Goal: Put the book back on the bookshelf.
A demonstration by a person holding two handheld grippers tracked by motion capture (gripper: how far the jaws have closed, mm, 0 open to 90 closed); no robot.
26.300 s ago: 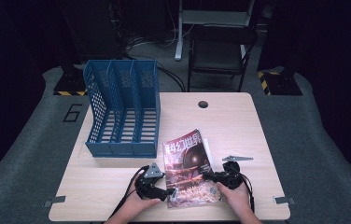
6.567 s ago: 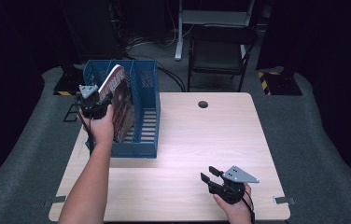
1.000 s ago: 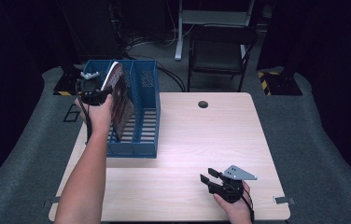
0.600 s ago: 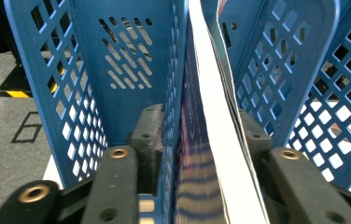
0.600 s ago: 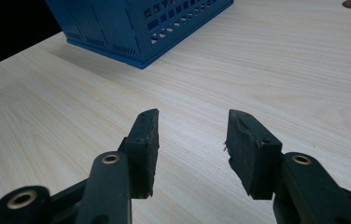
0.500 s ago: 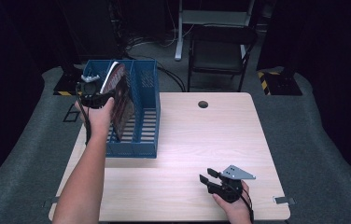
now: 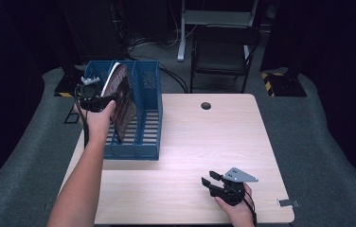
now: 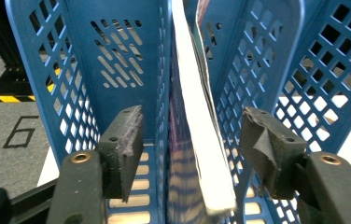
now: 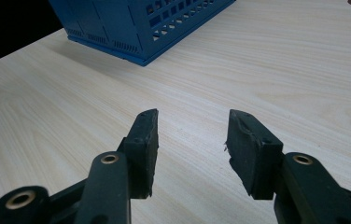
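The left tool (image 8: pixel 190 149) has just been opening, pads clear of the magazine (image 8: pixel 197 140) between them; it now stands in the blue file rack (image 7: pixel 140 113), apparently delivered. Right tool (image 9: pixel 192 144) rests spread on the worktop (image 7: pixel 204 142)

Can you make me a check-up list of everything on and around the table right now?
Surface: pale wooden table, round hole near the far edge.
Job's things: magazine stands in the blue file rack, leaning.
Clutter: nothing seen.
Grippers: left gripper open, jaws just been opening, magazine between them untouched; right gripper open, nothing between its jaws, low over the table.
Cables: black cable trails from the left gripper.
Surroundings: dark chair, grey floor.
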